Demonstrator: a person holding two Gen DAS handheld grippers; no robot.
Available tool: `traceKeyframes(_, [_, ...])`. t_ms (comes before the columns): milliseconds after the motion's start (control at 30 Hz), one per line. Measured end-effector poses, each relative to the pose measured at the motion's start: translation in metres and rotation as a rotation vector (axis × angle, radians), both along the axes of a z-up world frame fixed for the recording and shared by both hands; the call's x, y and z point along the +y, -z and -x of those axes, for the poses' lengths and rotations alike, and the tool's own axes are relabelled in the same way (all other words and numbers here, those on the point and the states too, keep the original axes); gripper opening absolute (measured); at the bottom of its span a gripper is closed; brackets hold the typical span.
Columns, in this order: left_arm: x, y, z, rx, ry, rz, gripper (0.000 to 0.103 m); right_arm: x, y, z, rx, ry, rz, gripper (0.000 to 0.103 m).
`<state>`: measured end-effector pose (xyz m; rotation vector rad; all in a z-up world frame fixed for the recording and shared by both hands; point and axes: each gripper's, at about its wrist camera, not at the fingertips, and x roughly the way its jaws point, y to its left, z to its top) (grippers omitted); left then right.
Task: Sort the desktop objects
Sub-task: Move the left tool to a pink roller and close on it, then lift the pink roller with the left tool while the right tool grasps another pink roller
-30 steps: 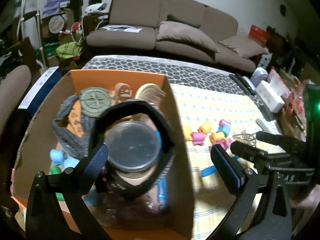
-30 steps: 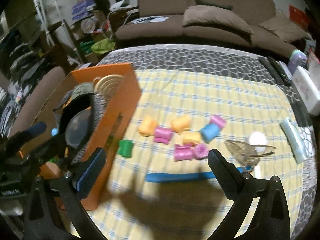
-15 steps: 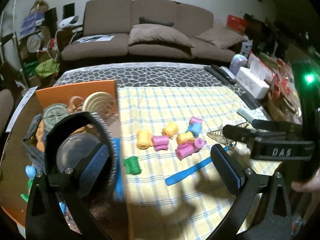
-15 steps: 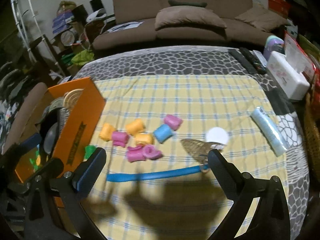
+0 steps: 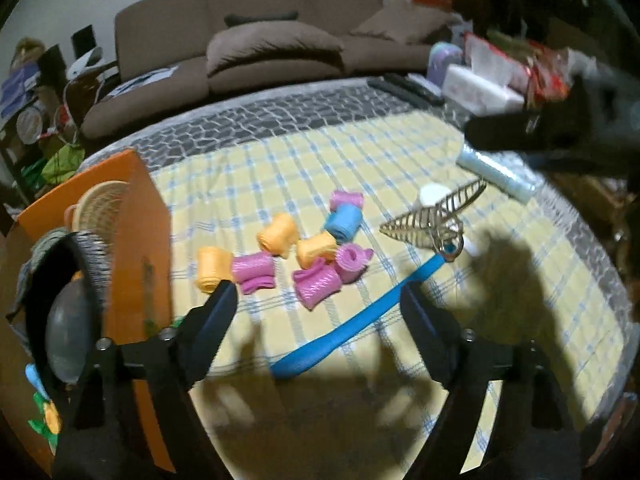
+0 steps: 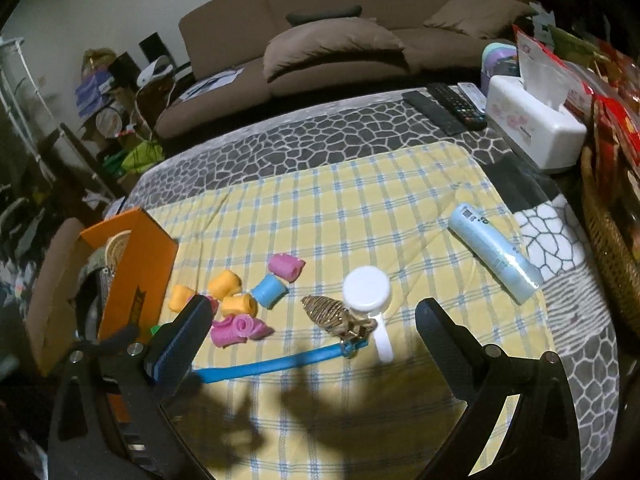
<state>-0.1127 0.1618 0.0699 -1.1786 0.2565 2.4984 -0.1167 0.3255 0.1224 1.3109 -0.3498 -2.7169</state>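
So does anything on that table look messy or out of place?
Yes. Foam rollers lie tumbled in a loose heap on the checked cloth beside the orange box, and the gold leaf clip sits across the blue strap.

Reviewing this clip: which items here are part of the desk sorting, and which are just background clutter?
Job items: orange box, foam rollers, blue strap, gold leaf clip, white scoop, pale blue tube.

Lying about: tissue box, remotes, sofa.
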Motion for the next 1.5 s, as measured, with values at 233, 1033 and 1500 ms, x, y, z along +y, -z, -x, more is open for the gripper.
traceKeyframes(233, [0.012,0.034,0.021,-0.042,-0.046,0.046,0.064,0.006,-0.002,0.001,0.0,0.001,0.032,0.102])
traceKeyframes(1033, [-0.013,0.021,0.035,-0.056,-0.085,-0.086,0.029,-0.014,0.001,0.009,-0.004,-0.048,0.057,0.101])
traceKeyframes(1500, [-0.066,-0.067,0.012,0.063,-0.115,-0.191,0.029,-0.045,0.019,0.023,-0.054,-0.094,0.065,0.063])
